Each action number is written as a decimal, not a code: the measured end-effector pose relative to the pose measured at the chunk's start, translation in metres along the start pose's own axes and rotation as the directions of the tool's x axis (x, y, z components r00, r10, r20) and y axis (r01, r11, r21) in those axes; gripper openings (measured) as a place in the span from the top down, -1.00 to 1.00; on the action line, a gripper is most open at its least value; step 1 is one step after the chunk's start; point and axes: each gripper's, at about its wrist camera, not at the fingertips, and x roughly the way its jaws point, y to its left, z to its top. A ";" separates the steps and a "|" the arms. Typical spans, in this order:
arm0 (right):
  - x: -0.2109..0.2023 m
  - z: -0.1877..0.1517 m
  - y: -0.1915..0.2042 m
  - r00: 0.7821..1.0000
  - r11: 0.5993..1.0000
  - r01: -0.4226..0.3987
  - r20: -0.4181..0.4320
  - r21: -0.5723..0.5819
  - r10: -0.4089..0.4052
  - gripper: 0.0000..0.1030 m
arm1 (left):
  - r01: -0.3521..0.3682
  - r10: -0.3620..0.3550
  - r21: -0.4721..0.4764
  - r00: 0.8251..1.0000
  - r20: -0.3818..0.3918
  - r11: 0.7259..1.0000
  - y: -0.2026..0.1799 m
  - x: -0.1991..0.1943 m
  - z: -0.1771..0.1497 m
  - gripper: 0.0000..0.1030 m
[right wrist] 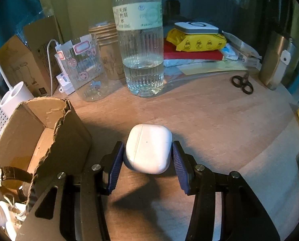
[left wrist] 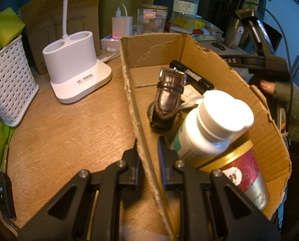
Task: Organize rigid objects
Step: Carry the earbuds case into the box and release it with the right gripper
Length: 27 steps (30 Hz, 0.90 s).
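Note:
An open cardboard box (left wrist: 189, 46) on the wooden desk holds a brown leather watch (left wrist: 167, 98), a black tube (left wrist: 195, 78), a white pill bottle (left wrist: 209, 128) and a gold-lidded can (left wrist: 243, 170). My left gripper (left wrist: 148, 150) is shut on the box's near left wall (left wrist: 137, 124), one finger on each side. In the right wrist view my right gripper (right wrist: 147, 156) is shut on a white earbud case (right wrist: 148, 147), held just above the desk to the right of the box (right wrist: 55, 124). The watch (right wrist: 7, 178) shows inside the box there too.
A white lamp base (left wrist: 75, 66), a white woven basket (left wrist: 7, 84) and a car key (left wrist: 4, 194) lie left of the box. A water bottle (right wrist: 141, 56), a clear cup (right wrist: 85, 68), scissors (right wrist: 242, 83), stacked books and a yellow packet (right wrist: 197, 42) stand behind.

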 end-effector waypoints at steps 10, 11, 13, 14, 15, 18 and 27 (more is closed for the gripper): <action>-0.042 -0.004 0.000 0.998 1.000 0.008 0.068 0.012 -0.009 0.01 | 0.001 -0.001 0.000 1.000 0.000 1.000 0.000 0.000 0.000 0.68; -0.046 -0.004 0.002 0.997 1.000 0.007 0.076 0.013 -0.008 0.01 | 0.000 0.000 0.000 1.000 0.000 1.000 0.000 0.000 0.000 0.68; -0.059 -0.004 0.006 0.995 1.000 0.004 0.099 0.012 -0.005 0.01 | 0.001 -0.001 0.000 1.000 0.000 1.000 0.000 0.000 0.000 0.68; -0.063 -0.003 0.006 0.994 1.000 0.003 0.106 0.010 -0.004 0.01 | 0.001 -0.001 0.000 1.000 0.000 1.000 0.000 0.000 0.000 0.68; -0.070 -0.003 0.009 0.993 1.000 0.002 0.119 0.007 -0.003 0.01 | 0.001 -0.001 0.000 1.000 0.000 1.000 0.000 0.000 0.000 0.68; -0.088 0.000 0.017 0.988 1.000 -0.006 0.153 -0.002 0.006 0.01 | 0.001 -0.001 0.000 1.000 0.000 1.000 0.000 0.000 0.000 0.68; -0.130 0.004 0.061 0.975 0.994 -0.060 0.210 -0.089 0.077 0.01 | 0.001 -0.001 0.000 1.000 0.000 1.000 0.000 0.000 0.000 0.68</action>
